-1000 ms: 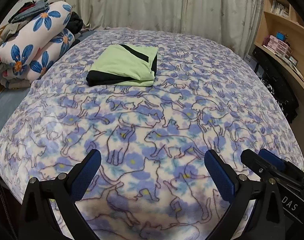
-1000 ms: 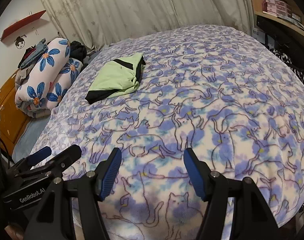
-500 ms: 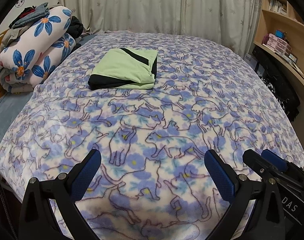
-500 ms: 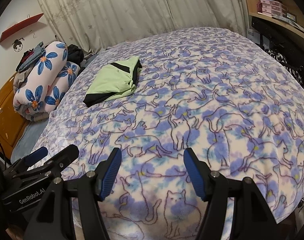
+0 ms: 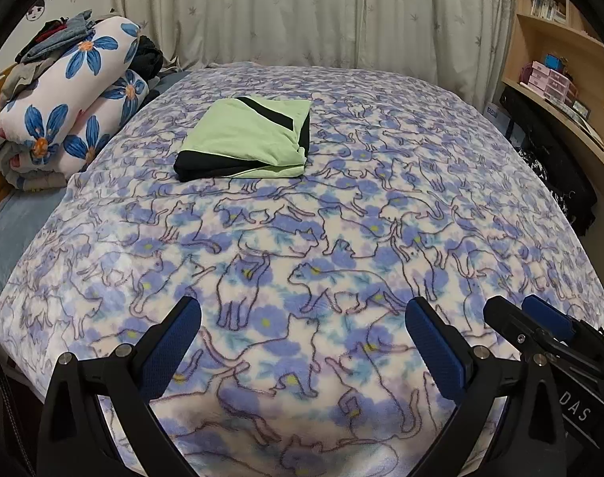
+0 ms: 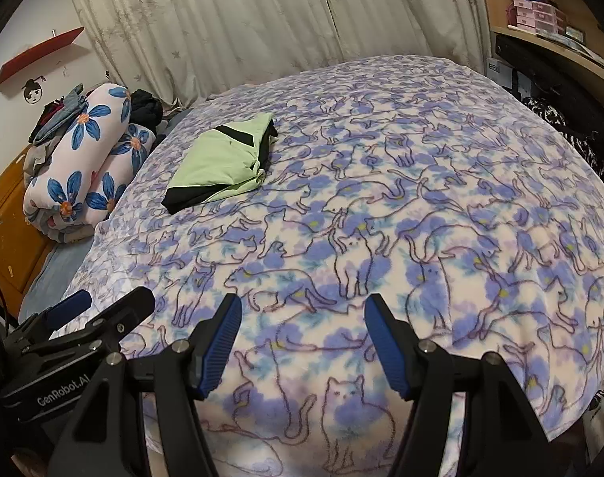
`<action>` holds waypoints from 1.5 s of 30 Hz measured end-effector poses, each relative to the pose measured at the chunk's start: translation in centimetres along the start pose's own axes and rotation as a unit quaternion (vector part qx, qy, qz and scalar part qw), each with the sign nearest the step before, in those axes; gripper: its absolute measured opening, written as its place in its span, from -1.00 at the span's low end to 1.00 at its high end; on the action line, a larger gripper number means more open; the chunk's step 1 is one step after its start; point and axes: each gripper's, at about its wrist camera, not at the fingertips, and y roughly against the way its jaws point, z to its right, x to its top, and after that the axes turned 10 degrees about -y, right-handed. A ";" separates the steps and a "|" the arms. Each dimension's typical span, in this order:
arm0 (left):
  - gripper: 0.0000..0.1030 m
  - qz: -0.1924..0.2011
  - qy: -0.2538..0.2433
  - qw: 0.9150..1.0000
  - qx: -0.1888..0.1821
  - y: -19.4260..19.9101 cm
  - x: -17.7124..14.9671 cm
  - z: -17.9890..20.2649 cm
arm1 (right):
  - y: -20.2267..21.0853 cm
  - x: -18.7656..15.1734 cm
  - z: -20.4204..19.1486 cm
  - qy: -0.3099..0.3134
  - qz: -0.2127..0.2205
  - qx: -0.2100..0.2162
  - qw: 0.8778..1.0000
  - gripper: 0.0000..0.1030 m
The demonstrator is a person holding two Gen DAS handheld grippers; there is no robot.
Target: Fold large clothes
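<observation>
A light green and black garment [image 5: 248, 139] [image 6: 222, 165] lies folded into a flat rectangle on the far left part of the bed. The bed wears a blue and white cat-print blanket [image 5: 341, 246] [image 6: 401, 206]. My left gripper [image 5: 302, 318] hovers over the blanket's near edge, jaws wide open with nothing between them. Beside it, my right gripper [image 6: 300, 314] is open too, empty, well short of the garment. The right gripper [image 5: 540, 330] shows at the lower right of the left wrist view, and the left gripper [image 6: 83, 318] shows at the lower left of the right wrist view.
A rolled quilt with blue flowers [image 5: 63, 103] [image 6: 83, 163] and a heap of clothes sit at the bed's left end. Curtains [image 5: 302, 12] hang behind the bed. Wooden shelves with boxes [image 5: 552, 79] and dark bags [image 5: 548, 151] stand on the right. A wooden headboard [image 6: 12, 214] stands left.
Both views have tilted up a little, so the garment and the bed sit lower in the frame. Both grippers stay open and the garment has not moved.
</observation>
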 end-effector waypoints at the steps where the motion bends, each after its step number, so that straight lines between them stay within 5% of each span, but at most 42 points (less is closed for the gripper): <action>1: 0.97 -0.001 -0.001 1.000 0.000 0.0 0.0 0.0 | -0.1 -0.1 0.2 -0.001 0.000 -0.001 1.000 0.25; 45: 0.91 -0.018 -0.003 1.000 -0.015 -0.7 -0.5 -0.7 | -0.8 -0.8 0.3 -0.006 -0.008 -0.012 1.000 0.25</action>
